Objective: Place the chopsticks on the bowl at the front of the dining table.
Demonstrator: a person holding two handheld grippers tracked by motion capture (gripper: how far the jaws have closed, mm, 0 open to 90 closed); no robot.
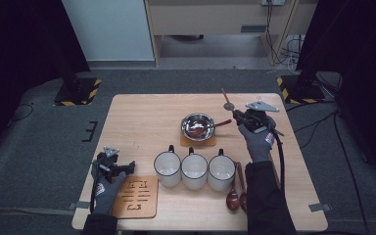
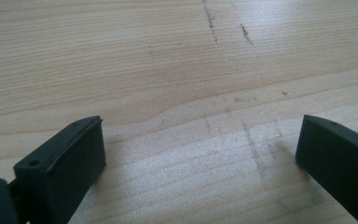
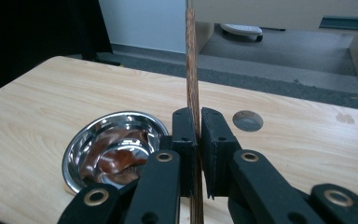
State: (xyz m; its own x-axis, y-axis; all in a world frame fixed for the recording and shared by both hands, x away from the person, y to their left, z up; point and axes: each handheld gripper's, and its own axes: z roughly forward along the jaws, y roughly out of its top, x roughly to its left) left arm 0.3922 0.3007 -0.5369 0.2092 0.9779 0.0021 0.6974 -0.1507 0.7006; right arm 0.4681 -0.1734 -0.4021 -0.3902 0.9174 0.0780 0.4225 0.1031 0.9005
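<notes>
The right gripper (image 1: 238,116) is clamped on a wooden spoon (image 3: 192,70), whose handle rises upright between its jaws in the right gripper view. It hangs over the far right of the table (image 1: 142,117), just right of the steel bowl (image 1: 198,126) on its mat (image 1: 198,142). The left gripper (image 2: 200,154) rests near-left, jaws wide apart over bare wood, beside a slotted wooden board (image 1: 136,197). Three white mugs (image 1: 195,171) stand in a row at the near middle.

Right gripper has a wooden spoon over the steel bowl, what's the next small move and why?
Probably carry the wooden spoon toward the three mugs. The right gripper is shut on its handle, its bowl end sits in the steel bowl, and two spoons wait beside the mugs.
</notes>
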